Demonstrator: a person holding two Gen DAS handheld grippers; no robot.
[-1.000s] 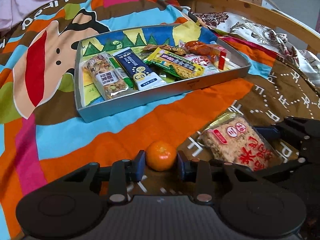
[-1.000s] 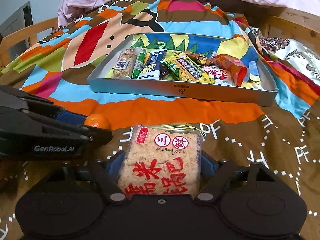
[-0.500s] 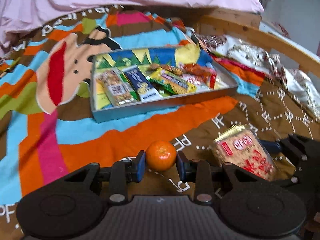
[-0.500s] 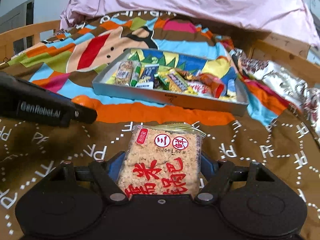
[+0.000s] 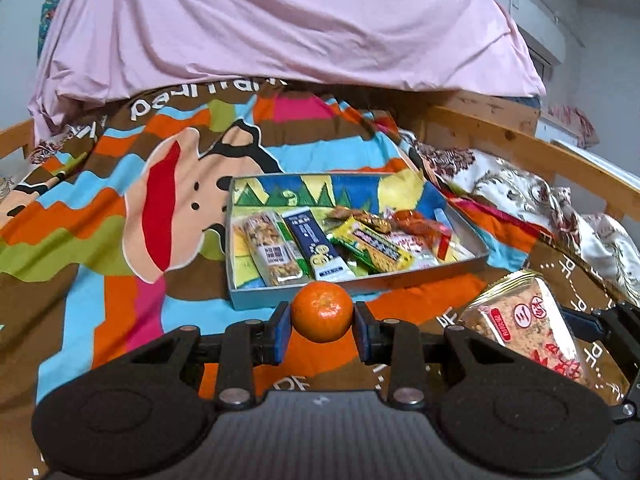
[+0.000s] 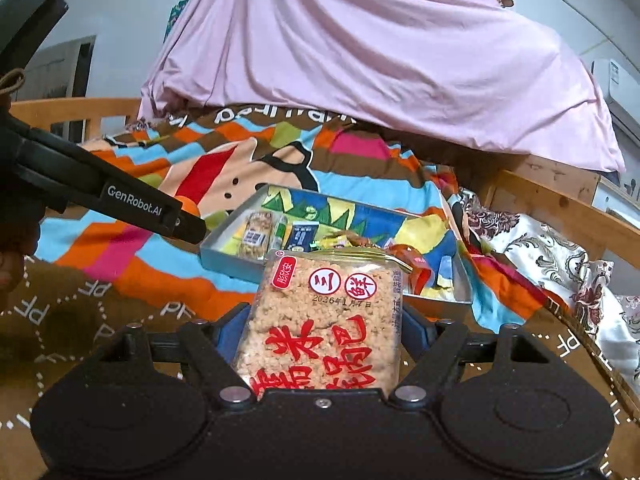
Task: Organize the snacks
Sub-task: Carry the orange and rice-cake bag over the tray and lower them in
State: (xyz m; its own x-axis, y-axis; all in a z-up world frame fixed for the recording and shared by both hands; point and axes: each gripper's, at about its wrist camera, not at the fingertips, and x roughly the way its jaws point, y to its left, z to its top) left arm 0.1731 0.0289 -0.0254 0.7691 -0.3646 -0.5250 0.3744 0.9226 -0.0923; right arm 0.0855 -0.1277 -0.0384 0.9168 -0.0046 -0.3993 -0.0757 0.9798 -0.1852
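A small orange mandarin [image 5: 322,311] is clamped between the blue pads of my left gripper [image 5: 322,330], lifted above the bedspread. My right gripper [image 6: 320,332] is shut on a clear packet of rice crackers with red lettering [image 6: 320,320], also seen at the right of the left wrist view, the packet [image 5: 524,328]. Ahead of both lies a shallow grey tray [image 5: 400,280] holding several wrapped snack bars [image 5: 276,248]. The same tray [image 6: 228,258] shows beyond the cracker packet in the right wrist view. The left gripper's arm [image 6: 120,208] crosses that view at the left.
A colourful cartoon bedspread [image 5: 120,240] covers the bed. A pink sheet [image 5: 280,20] hangs across the back. Wooden bed rails [image 5: 540,156] run along the right, with a floral quilt [image 5: 520,196] beside them.
Both grippers have risen off the bedspread with their loads and tilted upward, so the tray looks farther and smaller and the pink sheet fills the top of both views.
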